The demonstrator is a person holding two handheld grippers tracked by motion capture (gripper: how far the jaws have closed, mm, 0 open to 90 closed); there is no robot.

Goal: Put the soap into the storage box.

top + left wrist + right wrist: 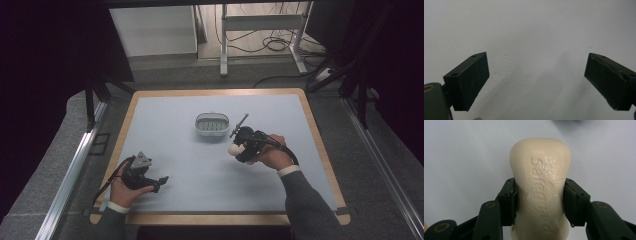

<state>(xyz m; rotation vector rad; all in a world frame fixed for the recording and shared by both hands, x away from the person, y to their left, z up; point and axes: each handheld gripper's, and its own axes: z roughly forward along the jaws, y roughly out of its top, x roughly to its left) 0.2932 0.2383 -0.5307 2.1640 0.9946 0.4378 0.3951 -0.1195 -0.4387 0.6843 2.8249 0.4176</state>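
soap bar (540, 187): cream, waisted, embossed | right gripper (540, 202): fingers clamp it | left gripper (536, 80): fingers wide

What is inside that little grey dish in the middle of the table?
The soap dish shows a slotted floor with nothing on it. The soap bar is clamped in the right gripper. Anything beneath the slots cannot be seen.

Pale blue table (165, 112), grey slotted dish (212, 125) apparently on it.

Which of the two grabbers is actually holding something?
The right gripper, clamped on the cream soap bar; the left gripper rests open, nothing between its jaws.
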